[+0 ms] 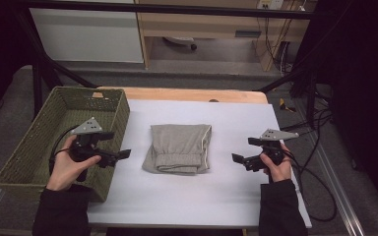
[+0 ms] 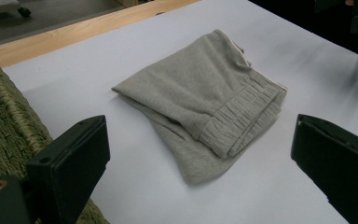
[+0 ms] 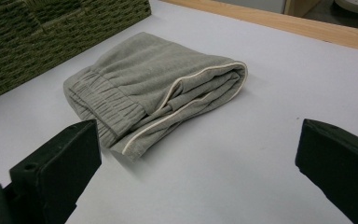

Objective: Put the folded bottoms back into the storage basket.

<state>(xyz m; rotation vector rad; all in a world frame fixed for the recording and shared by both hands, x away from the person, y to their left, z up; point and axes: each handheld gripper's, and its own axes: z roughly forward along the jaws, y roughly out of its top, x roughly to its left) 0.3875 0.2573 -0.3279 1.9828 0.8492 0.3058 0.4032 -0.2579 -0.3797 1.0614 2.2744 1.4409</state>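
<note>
Open left tongs (image 1: 119,145), folded shorts (image 1: 178,148) apart, right tongs (image 1: 242,150) open

No readable text, labels, brands or nos. anywhere: none on the folded grey garment (image 1: 178,147), the woven basket (image 1: 39,142), the white table cover (image 1: 236,123) or the grey plates atop the grippers; small marks on background furniture too blurred to read
</note>
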